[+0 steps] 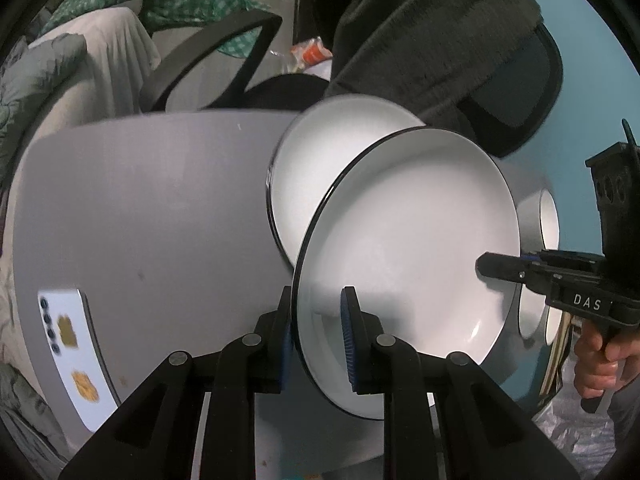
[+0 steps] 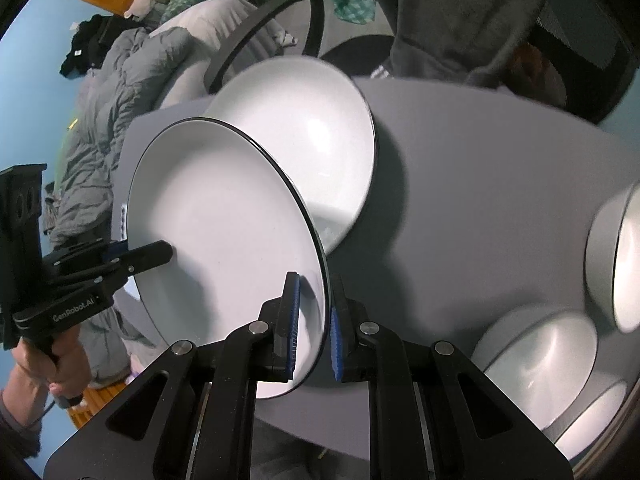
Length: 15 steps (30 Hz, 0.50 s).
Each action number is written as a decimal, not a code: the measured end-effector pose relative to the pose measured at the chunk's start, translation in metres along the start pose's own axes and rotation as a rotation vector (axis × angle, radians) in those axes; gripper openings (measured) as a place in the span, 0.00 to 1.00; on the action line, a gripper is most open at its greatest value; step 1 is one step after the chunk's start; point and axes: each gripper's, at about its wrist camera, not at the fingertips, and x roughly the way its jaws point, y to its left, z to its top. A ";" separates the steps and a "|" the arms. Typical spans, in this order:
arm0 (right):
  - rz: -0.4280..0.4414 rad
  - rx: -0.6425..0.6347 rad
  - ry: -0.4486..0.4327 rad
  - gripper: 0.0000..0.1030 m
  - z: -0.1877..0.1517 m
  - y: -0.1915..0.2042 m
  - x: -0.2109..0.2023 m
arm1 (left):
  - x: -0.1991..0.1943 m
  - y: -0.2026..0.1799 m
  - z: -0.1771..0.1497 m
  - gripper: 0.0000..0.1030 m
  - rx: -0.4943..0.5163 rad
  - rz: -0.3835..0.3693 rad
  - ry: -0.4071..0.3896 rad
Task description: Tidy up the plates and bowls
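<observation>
A white plate with a thin black rim (image 1: 408,248) is held above the grey table between both grippers. My left gripper (image 1: 318,340) straddles its rim on one side, with a gap between the pads and the rim. My right gripper (image 2: 314,328) straddles the opposite rim the same way; it also shows in the left wrist view (image 1: 500,270). The same plate shows in the right wrist view (image 2: 224,232). A second white plate (image 1: 320,160) lies on the table just beyond and partly under the held one (image 2: 320,136).
The grey table (image 1: 140,208) carries a white phone (image 1: 76,348) at its left edge. White bowls (image 2: 540,364) stand at the right side, another (image 2: 624,256) beyond them. An office chair and a dark garment (image 1: 420,40) lie past the far edge.
</observation>
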 end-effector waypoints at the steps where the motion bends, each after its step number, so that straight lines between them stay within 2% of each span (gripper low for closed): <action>1: 0.003 0.001 0.001 0.13 0.005 0.000 0.001 | 0.000 0.001 0.007 0.19 0.001 0.005 -0.004; 8: 0.033 0.024 0.026 0.13 0.037 -0.013 0.009 | 0.012 0.010 0.039 0.19 -0.021 0.032 -0.002; 15: 0.035 0.024 0.069 0.13 0.057 -0.021 0.019 | 0.026 0.012 0.046 0.20 -0.036 0.060 0.027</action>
